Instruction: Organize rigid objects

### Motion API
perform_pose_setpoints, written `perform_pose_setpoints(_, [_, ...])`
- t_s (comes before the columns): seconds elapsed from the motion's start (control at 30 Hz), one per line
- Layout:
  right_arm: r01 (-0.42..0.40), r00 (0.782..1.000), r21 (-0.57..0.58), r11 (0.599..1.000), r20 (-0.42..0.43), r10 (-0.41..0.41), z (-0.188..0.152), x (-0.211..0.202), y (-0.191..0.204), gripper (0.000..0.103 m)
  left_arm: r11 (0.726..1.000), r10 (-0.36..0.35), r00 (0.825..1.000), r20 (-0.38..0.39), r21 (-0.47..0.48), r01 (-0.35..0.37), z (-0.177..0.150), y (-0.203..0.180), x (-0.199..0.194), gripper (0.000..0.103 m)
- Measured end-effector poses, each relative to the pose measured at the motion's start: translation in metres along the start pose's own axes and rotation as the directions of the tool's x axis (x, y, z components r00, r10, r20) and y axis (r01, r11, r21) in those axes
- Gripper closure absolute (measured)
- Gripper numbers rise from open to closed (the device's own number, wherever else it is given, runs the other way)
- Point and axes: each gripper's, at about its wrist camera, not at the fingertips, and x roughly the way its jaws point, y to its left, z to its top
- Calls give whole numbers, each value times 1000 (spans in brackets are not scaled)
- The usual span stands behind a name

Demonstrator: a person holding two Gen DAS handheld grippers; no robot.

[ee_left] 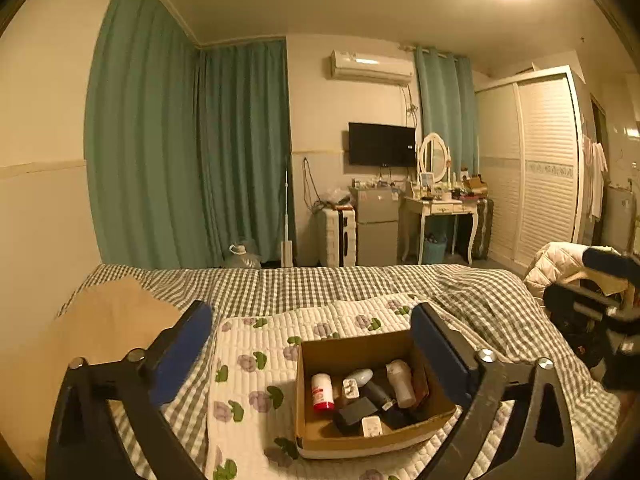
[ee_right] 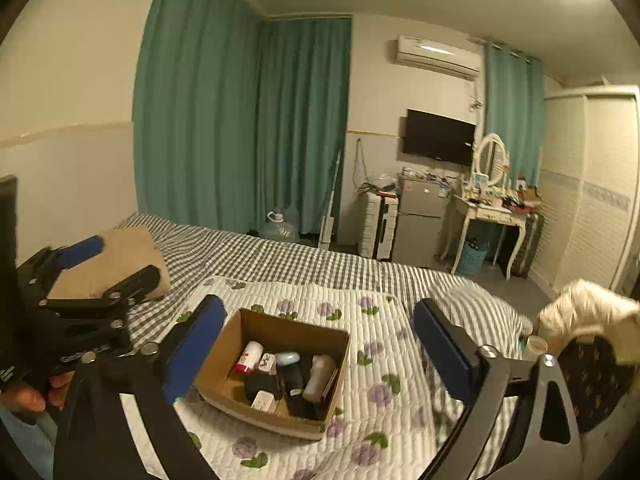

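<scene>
An open cardboard box (ee_left: 308, 424) (ee_right: 224, 360) sits on a quilted floral mat (ee_left: 256, 352) (ee_right: 384, 320) on the bed. Inside it lie a white bottle with a red label (ee_left: 322, 391) (ee_right: 249, 357), a white plug adapter (ee_left: 372, 426) (ee_right: 263, 401), a pale blue oval item (ee_left: 362, 376) (ee_right: 288, 358), a white bottle (ee_left: 401, 382) (ee_right: 319, 376) and several black items (ee_left: 354, 412) (ee_right: 262, 384). My left gripper (ee_left: 312, 350) is open and empty, held above the box; it also shows at the left of the right wrist view (ee_right: 116, 264). My right gripper (ee_right: 320, 354) is open and empty over the box.
A tan folded cloth (ee_left: 100, 320) (ee_right: 116, 260) lies on the checked bedsheet (ee_left: 320, 280) at left. A quilted jacket (ee_left: 560, 264) (ee_right: 588, 312) lies on a chair at right. A fridge, dressing table, suitcase and wardrobe stand beyond the bed.
</scene>
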Motion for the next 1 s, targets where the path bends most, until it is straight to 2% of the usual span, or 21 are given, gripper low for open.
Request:
perform_pose_setpoints(0.17, [22,1000,32,999,-15,-22,-53,22,3,0,1000,16,999,-32,15,-15,-45,-3,4,0])
perform_pose_setpoints(0.37, [104,994,31,994,-30,-103,-104,49,2,0,999,38,998,-57,35,-36,-84,-4,18,0])
perform_pose_setpoints(0.53, [73,996,72,995,-65,-68,-115,59,-6,0,999,35,994,-107,12,-34,-99,-2,30,0])
perform_pose_setpoints(0.67, [95,993,90,991,-85,-88,-116,62,-12,0,999,40,993,-108,21,-38,-103,-3,29,0])
perform_pose_setpoints(1.0, [90,991,85,992,-104,-81,-118,69,-10,0,999,37,991,-129,22,-34,-103,-2,31,0])
